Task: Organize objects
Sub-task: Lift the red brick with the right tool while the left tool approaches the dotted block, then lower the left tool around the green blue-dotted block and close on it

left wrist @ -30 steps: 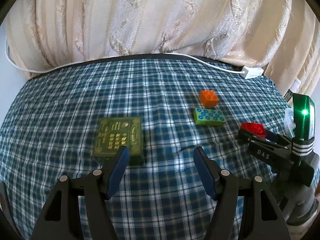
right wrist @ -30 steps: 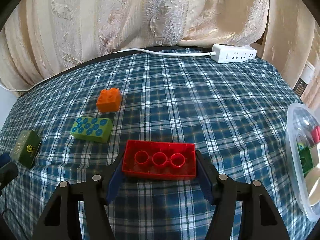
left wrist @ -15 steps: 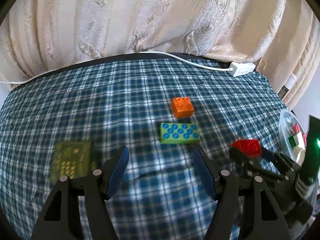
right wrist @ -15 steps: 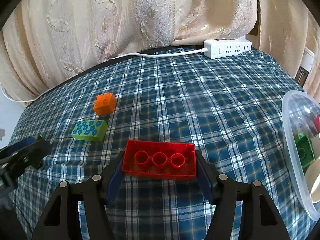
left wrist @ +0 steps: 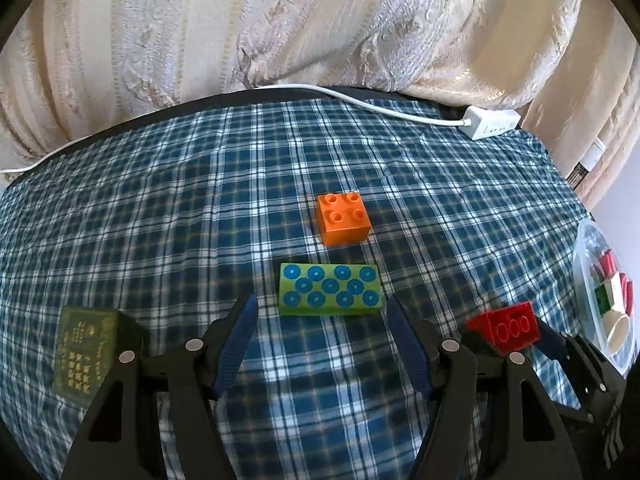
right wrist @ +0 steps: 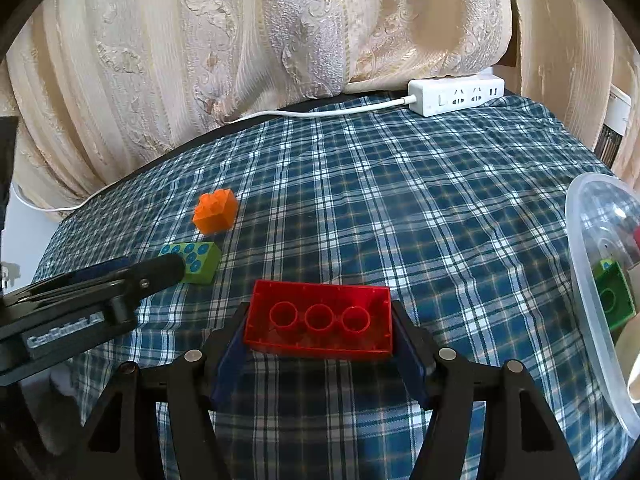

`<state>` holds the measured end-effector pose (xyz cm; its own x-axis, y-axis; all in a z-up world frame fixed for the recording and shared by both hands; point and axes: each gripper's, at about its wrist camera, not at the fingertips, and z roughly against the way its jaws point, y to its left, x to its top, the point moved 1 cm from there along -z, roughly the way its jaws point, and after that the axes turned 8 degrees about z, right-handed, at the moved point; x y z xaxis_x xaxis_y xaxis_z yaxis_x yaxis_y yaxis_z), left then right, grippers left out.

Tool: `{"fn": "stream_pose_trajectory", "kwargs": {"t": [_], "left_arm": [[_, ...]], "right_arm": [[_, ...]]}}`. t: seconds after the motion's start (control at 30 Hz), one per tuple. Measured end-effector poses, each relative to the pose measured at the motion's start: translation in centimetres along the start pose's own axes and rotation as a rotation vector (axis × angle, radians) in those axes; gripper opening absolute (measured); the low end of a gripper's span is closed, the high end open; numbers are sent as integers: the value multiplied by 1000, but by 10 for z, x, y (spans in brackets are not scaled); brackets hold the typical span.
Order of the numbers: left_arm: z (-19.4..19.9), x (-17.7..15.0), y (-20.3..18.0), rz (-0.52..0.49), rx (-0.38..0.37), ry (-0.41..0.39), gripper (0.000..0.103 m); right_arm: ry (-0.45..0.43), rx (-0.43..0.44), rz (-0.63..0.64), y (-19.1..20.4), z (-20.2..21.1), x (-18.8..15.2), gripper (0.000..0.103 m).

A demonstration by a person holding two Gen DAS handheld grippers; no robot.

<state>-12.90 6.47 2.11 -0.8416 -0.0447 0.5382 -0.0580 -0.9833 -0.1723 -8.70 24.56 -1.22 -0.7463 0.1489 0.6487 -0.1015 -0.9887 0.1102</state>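
The right gripper has its blue-padded fingers clamped on the short ends of a translucent red rectangular plastic brick, hollow underside facing the camera, held above the blue plaid tabletop. The left gripper has its fingers spread and empty, just short of a green rectangular brick with blue studs. Behind that sits an orange square brick. A dark green printed box lies to the left; a clear plastic container of bricks stands at the right edge.
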Motion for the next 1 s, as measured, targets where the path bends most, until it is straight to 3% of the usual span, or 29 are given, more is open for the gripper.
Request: {"fn": "stream_pose_trajectory", "kwargs": {"t": [1.0], "left_arm": [[-29,3,-5,-68,26,1,68]], "right_arm": [[0,-11,9,1,-1,1,69]]}}
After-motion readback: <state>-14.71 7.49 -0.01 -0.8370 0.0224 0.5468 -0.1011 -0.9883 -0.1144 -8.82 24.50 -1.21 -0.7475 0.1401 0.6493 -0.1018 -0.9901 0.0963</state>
